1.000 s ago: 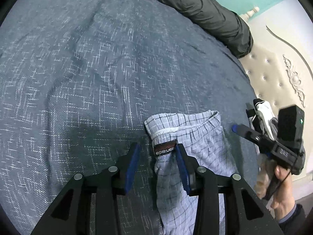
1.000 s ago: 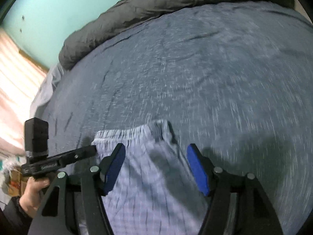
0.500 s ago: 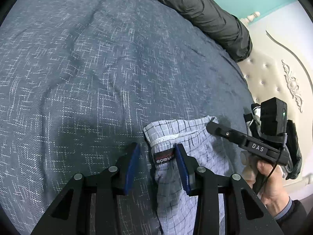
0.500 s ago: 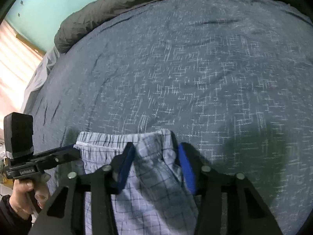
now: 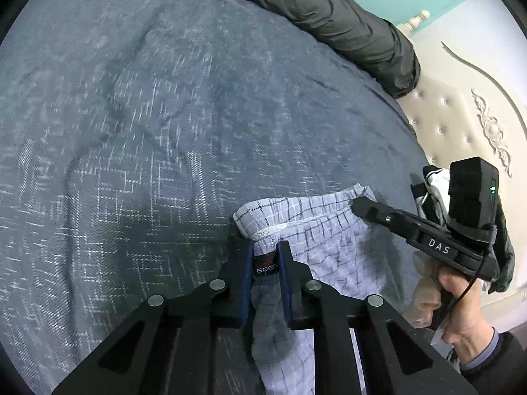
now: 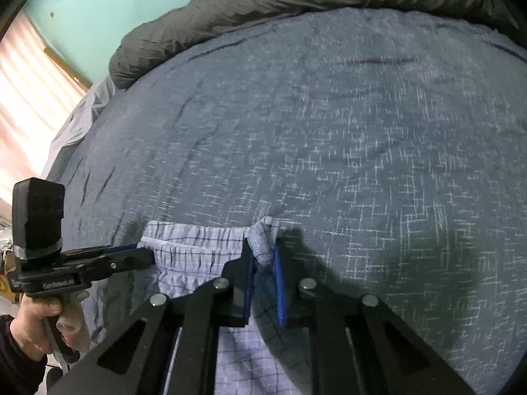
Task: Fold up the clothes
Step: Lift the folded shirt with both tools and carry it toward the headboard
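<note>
Checked shorts (image 5: 332, 240) lie on the blue bedspread (image 5: 148, 125); left gripper (image 5: 266, 256) and right gripper (image 6: 263, 260), marked "DAS", have just closed, clamping the waistband's corners.

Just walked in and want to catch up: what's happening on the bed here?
A person is folding clothes with a handheld gripper in each hand. Both have just closed on the waistband of a pair of checked shorts lying on the dark blue bedspread. The left gripper pinches the end with the label, the right gripper the opposite end. The shorts are still on the bed, no fold made yet. A grey quilt is bunched along the far edge.
</note>
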The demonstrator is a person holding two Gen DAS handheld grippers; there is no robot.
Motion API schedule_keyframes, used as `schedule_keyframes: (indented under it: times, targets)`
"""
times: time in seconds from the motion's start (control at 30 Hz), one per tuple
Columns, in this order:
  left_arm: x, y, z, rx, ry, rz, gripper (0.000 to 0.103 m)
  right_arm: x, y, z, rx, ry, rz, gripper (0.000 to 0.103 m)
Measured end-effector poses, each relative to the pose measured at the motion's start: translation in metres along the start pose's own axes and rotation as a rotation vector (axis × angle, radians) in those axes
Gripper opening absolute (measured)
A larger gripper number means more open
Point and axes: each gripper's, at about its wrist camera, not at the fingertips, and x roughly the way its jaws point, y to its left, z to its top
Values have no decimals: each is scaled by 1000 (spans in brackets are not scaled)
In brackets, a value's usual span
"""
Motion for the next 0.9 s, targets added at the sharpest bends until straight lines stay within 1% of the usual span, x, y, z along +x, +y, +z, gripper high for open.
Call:
schedule_keyframes:
  times: [0.17, 0.3, 0.5, 0.63, 0.9]
  targets:
    - [-28, -26, 2, 50, -41, 3, 14, -31, 7, -2, -24, -70, 21, 10]
    - [-59, -51, 4, 82, -77, 5, 14, -64, 25, 4, -49, -131, 41, 10]
    - [-118, -104, 2, 149, -144, 6, 14, -140, 53, 2, -92, -232, 69, 10]
    - [-160, -145, 0, 212, -198, 15, 14, -189, 70, 3, -114, -298, 75, 10]
    - [-233, -214, -5, 292, -295, 24, 14, -289, 105, 0, -167, -426, 82, 10]
